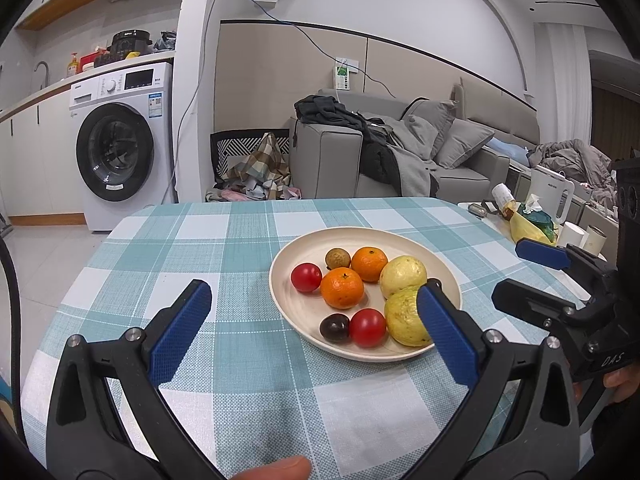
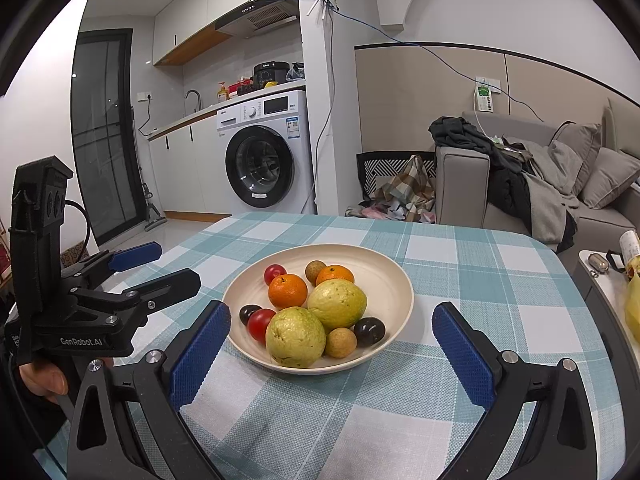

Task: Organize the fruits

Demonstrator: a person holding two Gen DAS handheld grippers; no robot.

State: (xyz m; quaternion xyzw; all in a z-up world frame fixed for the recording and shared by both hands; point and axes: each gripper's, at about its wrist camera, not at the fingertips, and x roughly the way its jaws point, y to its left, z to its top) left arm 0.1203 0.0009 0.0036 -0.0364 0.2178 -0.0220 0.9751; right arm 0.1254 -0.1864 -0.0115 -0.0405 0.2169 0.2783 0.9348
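A table covered in a teal-and-white checked cloth (image 2: 460, 276) carries everything here. Directly on the cloth sits one cream plate (image 2: 384, 280), toward the middle, heaped with fruit. Beside the table's right edge, a smaller white surface (image 1: 496, 220) holds a yellow bag (image 1: 528, 228) and cups.

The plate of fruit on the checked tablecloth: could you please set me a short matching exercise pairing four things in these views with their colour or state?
Column one:
1. plate
2. nearer tangerine
3. left hand-held gripper
4. front guava

Column two:
A. orange
B. open, holding nothing
C. yellow-green, at the plate's near rim
D. cream, holding all the fruit

Right pairs: 1-D, 2-A, 3-B, 4-C.
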